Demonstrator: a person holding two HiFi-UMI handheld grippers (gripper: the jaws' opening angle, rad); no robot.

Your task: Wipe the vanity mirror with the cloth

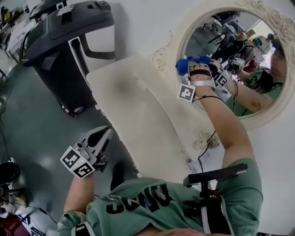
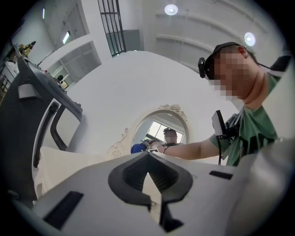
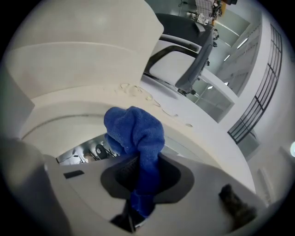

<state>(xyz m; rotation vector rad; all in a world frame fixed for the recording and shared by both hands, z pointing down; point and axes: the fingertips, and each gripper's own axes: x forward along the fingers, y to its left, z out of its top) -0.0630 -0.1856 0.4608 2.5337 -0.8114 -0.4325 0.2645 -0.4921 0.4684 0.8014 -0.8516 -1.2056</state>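
Mirror glass (image 1: 251, 50), raised right claw (image 1: 195, 64) (clamping cloth (image 1: 188, 61))

Floor: glossy grey-green floor (image 1: 27, 120), left side.
Wall: plain white wall (image 1: 147, 23), top centre.
Furniture: dark grey treadmill (image 1: 69, 27) upper left; cream desk (image 1: 138, 106) centre.
Light: round ceiling lamps (image 2: 171, 9), top.

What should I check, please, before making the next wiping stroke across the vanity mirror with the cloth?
1. Cloth held in the right claw: ok, jaws shut on it.
2. Cloth sticks out beyond the claw's tips: ok.
3. Cloth pressed against the mirror glass: cannot tell; it sits at the glass's edge, by the frame.
4. Left claw away from the mirror: ok, low beside the vanity top, shut and empty.
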